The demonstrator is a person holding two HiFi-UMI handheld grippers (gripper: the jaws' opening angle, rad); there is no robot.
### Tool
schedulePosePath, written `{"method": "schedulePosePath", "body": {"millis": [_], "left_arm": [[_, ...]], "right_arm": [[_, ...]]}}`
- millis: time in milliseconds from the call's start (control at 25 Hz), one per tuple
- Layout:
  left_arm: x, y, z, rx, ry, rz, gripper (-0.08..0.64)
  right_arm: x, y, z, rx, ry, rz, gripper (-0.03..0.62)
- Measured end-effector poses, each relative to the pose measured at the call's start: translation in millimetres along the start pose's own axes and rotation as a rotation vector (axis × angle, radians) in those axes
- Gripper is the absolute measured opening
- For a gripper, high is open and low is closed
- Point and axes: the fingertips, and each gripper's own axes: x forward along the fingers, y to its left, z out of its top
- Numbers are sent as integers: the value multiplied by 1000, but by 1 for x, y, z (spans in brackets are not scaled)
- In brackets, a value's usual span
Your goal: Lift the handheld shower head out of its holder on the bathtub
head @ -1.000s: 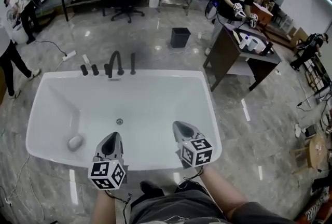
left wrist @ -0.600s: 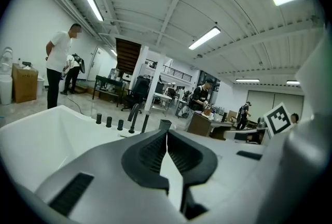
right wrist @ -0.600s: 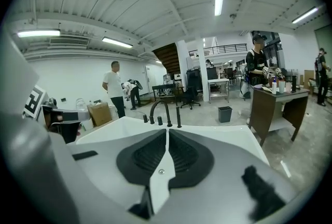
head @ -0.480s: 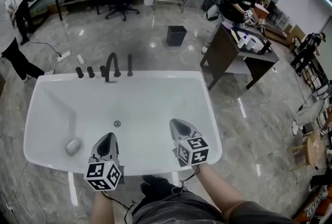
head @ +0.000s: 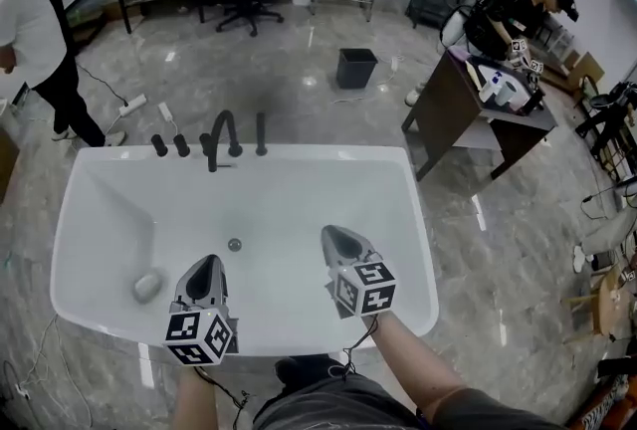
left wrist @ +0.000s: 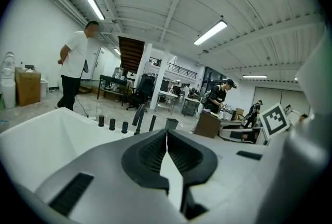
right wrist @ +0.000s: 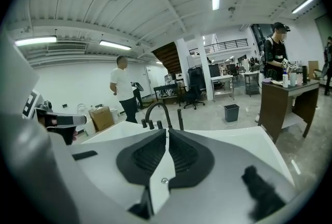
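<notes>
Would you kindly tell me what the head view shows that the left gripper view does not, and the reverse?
Only the head view: the drain and a grey lump on the tub floor.
Only the left gripper view: the dark staircase and the ribbed pads of the left tongs, which are shut and empty.
Both: the tub, faucet, shower head, bin and the person in white.

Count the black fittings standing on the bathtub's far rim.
5, left to right: three short knobs, the arched spout, the slim upright shower head. None appears hidden.
</notes>
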Motion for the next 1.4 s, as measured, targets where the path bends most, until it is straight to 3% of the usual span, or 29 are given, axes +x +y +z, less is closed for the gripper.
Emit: {"method": "schedulePosePath", "body": {"millis": [560, 1200, 1400], "left_arm": [[106, 20, 32, -3, -29, 23, 17], [198, 89, 15, -1, 9, 92, 18], [218, 100, -4, 8, 36, 89, 18]], "right_arm": [[116, -43, 21, -21, 39, 41, 31], [249, -66, -2, -44, 81, 49, 32], [285, -70, -16, -51, 77, 63, 112]]}}
